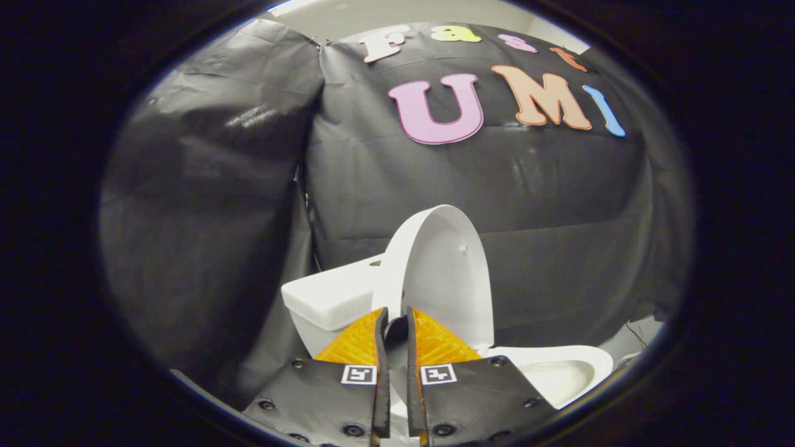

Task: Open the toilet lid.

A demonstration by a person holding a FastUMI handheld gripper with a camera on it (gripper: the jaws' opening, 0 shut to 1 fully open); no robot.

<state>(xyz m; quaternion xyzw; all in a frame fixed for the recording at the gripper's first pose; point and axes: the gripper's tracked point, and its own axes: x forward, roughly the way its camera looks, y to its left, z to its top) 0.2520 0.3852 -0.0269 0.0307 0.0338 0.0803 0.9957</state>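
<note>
The white toilet lid [444,267] stands raised, almost upright, with its inner face turned toward the bowl [559,372]. Its lower rim runs down into the narrow gap between my fingers. My gripper [396,320] is shut on that rim, one finger on each side of it. The fingertips [435,341] hide the lid's lowest part and the hinge area. The white tank [329,298] sits just behind and left of the lid.
Black cloth walls close in behind and to the left of the toilet. A strip of pale floor [633,338] shows to the right of the bowl, with a thin cable lying on it.
</note>
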